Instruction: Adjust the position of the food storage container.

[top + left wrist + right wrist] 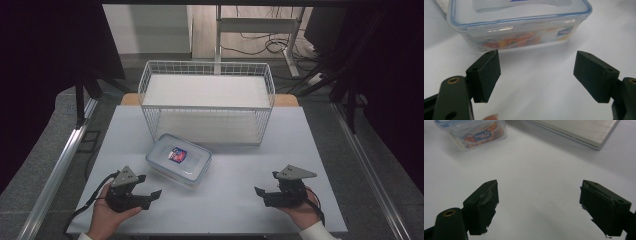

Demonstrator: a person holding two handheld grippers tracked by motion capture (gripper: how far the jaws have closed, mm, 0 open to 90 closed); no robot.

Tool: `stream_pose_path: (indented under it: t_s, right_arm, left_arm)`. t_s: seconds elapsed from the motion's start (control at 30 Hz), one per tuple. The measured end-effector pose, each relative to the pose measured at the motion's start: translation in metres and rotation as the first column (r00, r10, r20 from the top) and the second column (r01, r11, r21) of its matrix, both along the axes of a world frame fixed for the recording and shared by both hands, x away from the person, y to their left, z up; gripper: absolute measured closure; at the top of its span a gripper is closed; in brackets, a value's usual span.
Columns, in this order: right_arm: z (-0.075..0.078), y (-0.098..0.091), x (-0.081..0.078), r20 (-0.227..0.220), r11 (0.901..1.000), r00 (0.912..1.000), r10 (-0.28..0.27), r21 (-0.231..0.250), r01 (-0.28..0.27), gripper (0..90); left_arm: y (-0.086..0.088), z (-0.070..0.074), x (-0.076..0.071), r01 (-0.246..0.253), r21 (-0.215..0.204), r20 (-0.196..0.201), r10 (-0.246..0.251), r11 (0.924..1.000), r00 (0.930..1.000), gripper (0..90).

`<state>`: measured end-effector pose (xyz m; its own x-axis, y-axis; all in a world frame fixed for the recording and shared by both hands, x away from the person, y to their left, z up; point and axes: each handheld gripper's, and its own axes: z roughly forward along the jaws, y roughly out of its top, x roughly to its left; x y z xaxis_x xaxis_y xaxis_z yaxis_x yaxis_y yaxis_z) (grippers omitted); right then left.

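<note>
Sitting untouched in front of the wire rack (206,102), the lidded container (179,160) is awaiting pickup; left gripper (148,188) and right gripper (267,184) are both gaping, empty, nearer the person than it.

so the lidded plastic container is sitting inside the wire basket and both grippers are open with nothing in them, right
Not quite. The plastic container is not inside the wire basket; it sits on the white table in front of it, as the high view shows. The rest holds: the left gripper and the right gripper are both open with nothing in them.
</note>
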<state>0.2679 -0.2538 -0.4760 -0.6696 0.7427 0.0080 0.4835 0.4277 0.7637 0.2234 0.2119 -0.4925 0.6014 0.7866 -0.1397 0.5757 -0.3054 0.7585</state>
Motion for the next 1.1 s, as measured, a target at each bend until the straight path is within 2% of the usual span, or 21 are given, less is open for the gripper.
stream_pose_path:
  t_s: [0.1, 0.13, 0.27, 0.3, 0.33, 0.4, 0.77, 0.87, 0.93, 0.97, 1.0, 1.03, 1.1]
  right_arm:
    - [-0.002, 0.0, 0.0, -0.003, 1.0, 1.0, 0.005, -0.008, -0.005, 15.4]
    - [-0.004, -0.001, 0.0, -0.003, 0.9997, 0.9999, 0.014, -0.021, -0.014, 15.5]
    - [-0.003, -0.004, -0.002, 0.002, 0.9998, 1.0, -0.003, -0.018, 0.003, 15.5]
    - [-0.002, -0.004, -0.003, 0.002, 0.9998, 1.0, -0.008, -0.016, 0.008, 15.5]
    - [-0.002, -0.004, -0.003, 0.002, 0.9998, 1.0, -0.008, -0.016, 0.008, 15.5]
    - [0.0, -0.003, -0.007, 0.009, 0.9997, 0.9999, -0.008, -0.024, 0.009, 15.6]
    - [-0.003, 0.0, -0.003, -0.001, 0.9988, 0.9996, -0.027, -0.04, 0.027, 15.8]
    - [-0.002, 0.001, -0.002, -0.001, 0.9992, 0.9997, -0.024, -0.033, 0.024, 15.8]
    - [-0.003, 0.002, -0.002, -0.004, 0.9992, 0.9998, -0.021, -0.032, 0.021, 15.8]
    - [-0.003, 0.003, -0.001, -0.006, 0.9992, 0.9997, -0.022, -0.035, 0.022, 15.8]
    - [-0.003, 0.003, -0.001, -0.006, 0.9992, 0.9997, -0.022, -0.035, 0.022, 15.8]
    - [-0.002, 0.004, -0.002, -0.002, 0.999, 0.9997, -0.024, -0.038, 0.024, 15.8]
    - [-0.001, 0.005, -0.002, 0.004, 0.9991, 0.9997, -0.022, -0.037, 0.023, 15.8]
  left_arm:
    - [0.001, 0.001, 0.004, -0.008, -0.016, -0.001, 0.007, 0.9998, 1.0, 21.4]
    - [0.002, 0.002, 0.008, -0.017, -0.041, -0.006, 0.017, 0.999, 0.9998, 21.5]
    - [0.001, 0.0, 0.008, -0.014, -0.035, -0.013, 0.014, 0.9993, 0.9998, 21.4]
    - [-0.002, -0.001, 0.006, 0.006, -0.038, -0.02, -0.007, 0.9993, 0.9998, 21.4]
    - [-0.002, -0.001, 0.006, 0.006, -0.038, -0.02, -0.007, 0.9993, 0.9998, 21.4]
    - [-0.003, 0.0, 0.004, 0.016, -0.056, -0.021, -0.017, 0.9983, 0.9996, 21.4]
    - [-0.001, 0.001, 0.003, 0.012, -0.024, -0.004, -0.012, 0.9996, 0.9999, 21.0]
    - [0.002, 0.003, 0.003, 0.015, -0.04, 0.0, -0.015, 0.9991, 0.9999, 20.9]
    - [0.004, 0.006, 0.005, 0.057, -0.087, 0.006, -0.057, 0.9946, 0.9984, 20.6]
    - [0.004, 0.01, 0.01, 0.072, -0.095, -0.01, -0.073, 0.9929, 0.9973, 19.3]
    - [0.004, 0.01, 0.01, 0.072, -0.095, -0.01, -0.073, 0.9929, 0.9973, 19.1]
    - [0.003, 0.017, 0.014, 0.078, -0.069, -0.009, -0.079, 0.9945, 0.9968, 19.1]
    - [0.004, 0.021, 0.015, 0.086, -0.066, -0.01, -0.087, 0.9941, 0.9962, 19.1]
